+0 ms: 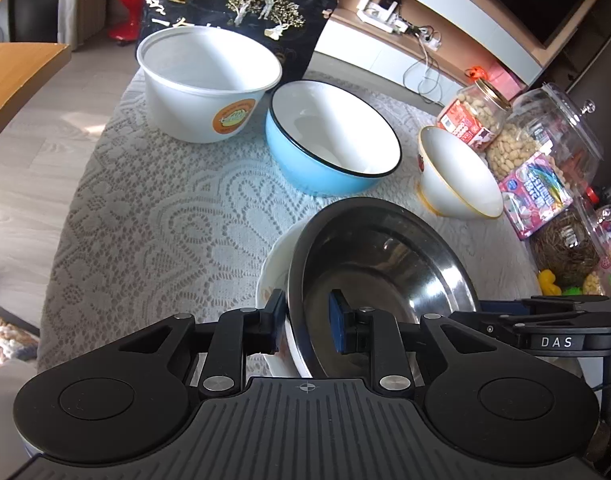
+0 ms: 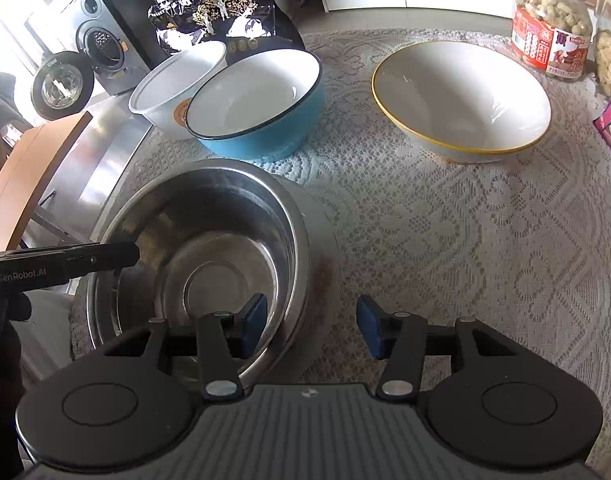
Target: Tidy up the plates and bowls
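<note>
Seen from the left wrist, the rim of a polished steel bowl [image 1: 381,264] is pinched between the narrow-set jaws of the left gripper [image 1: 305,320], one finger outside the wall and the blue pad inside. The steel bowl is round, shallow and mirror-bright, and it is tilted against a white plate [image 1: 273,280] just beside it. Beyond the steel bowl, on a lace tablecloth [image 1: 153,216] of openwork pattern, a glossy blue bowl [image 1: 329,140] with a white interior and dark rim is seen, empty. Further behind it stands a white plastic tub [image 1: 205,80] with an orange sticker, also empty. To the right of the blue bowl a white bowl with a gold rim [image 1: 457,172] is seen, and past it a clear jar of peanuts [image 1: 473,112].

Seen from the right wrist, the steel bowl [image 2: 201,240] lies at lower left, empty, with concentric rings in its base. The right gripper [image 2: 311,326] is held partly open; its left pad is inside the bowl's near wall and its right pad over the lace, and no pressing on the rim can be made out. The left gripper [image 2: 105,256] reaches the bowl's far-left rim. Behind the steel bowl the blue bowl [image 2: 261,108] touches the plastic tub [image 2: 173,84]; the gold-rimmed bowl [image 2: 461,100] stands well apart to the right.
</note>
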`<control>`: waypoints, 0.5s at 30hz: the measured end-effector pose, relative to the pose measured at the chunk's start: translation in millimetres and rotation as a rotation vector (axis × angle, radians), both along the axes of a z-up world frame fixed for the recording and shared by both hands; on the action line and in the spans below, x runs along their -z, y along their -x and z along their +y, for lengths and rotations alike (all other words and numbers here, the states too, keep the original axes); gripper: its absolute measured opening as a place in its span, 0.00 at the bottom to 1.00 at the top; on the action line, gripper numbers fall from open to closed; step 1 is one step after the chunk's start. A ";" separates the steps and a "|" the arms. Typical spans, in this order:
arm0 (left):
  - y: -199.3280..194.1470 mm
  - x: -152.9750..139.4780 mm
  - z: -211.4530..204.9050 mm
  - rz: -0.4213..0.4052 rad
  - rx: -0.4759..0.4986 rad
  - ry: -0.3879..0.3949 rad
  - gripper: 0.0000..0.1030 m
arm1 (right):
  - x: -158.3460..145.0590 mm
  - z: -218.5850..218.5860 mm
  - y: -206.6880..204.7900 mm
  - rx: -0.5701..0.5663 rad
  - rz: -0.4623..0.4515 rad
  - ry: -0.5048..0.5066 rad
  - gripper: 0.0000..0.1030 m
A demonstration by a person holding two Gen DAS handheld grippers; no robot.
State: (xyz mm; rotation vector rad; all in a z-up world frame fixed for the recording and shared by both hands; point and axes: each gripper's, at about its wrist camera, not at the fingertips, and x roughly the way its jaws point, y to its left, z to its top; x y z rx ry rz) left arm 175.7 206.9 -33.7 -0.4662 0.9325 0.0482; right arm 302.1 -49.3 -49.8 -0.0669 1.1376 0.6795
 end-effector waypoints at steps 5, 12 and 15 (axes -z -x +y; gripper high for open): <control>5.5 -27.5 9.2 -0.075 -0.072 -0.074 0.23 | -10.6 -12.0 1.4 0.009 -0.104 0.000 0.56; -47.9 -76.8 -18.0 -0.252 0.055 -0.023 0.23 | -42.4 -42.3 -2.6 0.057 -0.301 -0.045 0.68; -89.9 -84.5 -49.4 -0.275 0.157 -0.030 0.23 | -54.4 -57.4 -7.9 0.093 -0.330 -0.073 0.68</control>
